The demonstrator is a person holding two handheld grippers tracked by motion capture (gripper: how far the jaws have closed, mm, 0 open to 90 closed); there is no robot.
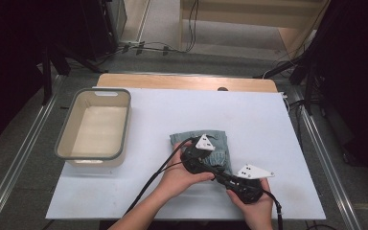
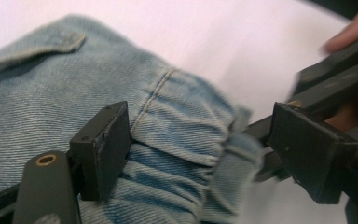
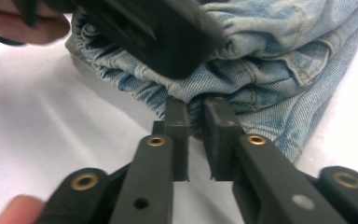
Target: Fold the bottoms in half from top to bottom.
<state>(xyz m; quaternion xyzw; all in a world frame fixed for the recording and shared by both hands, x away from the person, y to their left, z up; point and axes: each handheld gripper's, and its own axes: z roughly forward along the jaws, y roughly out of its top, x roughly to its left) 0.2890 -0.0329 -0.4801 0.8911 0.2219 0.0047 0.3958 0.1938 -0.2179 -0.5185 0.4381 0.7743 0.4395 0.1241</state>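
Denim garment [image 1: 216, 149], folded, lies mid-counter [image 1: 268, 124] on the white sheet. We see the left tool [image 2: 200, 149] spread wide over its elastic hem, while the right tool [image 3: 196, 122] pinches that hem's edge. A beige bin [image 1: 96, 125] sits well left.

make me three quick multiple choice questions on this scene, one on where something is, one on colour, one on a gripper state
1. Where is the bin relative to the folded denim garment?
A. to its left
B. to its right
C. on top of it

2. What colour is the garment?
A. red
B. light blue
C. black

3. How does the right hand-held gripper stand?
A. wide open, clear of the cloth
B. nearly closed on the garment's gathered edge
C. holding the bin

Answers: 1 A, the high view shows the bin left of it. 2 B, faded blue denim. 3 B, its jaws pinch the hem.
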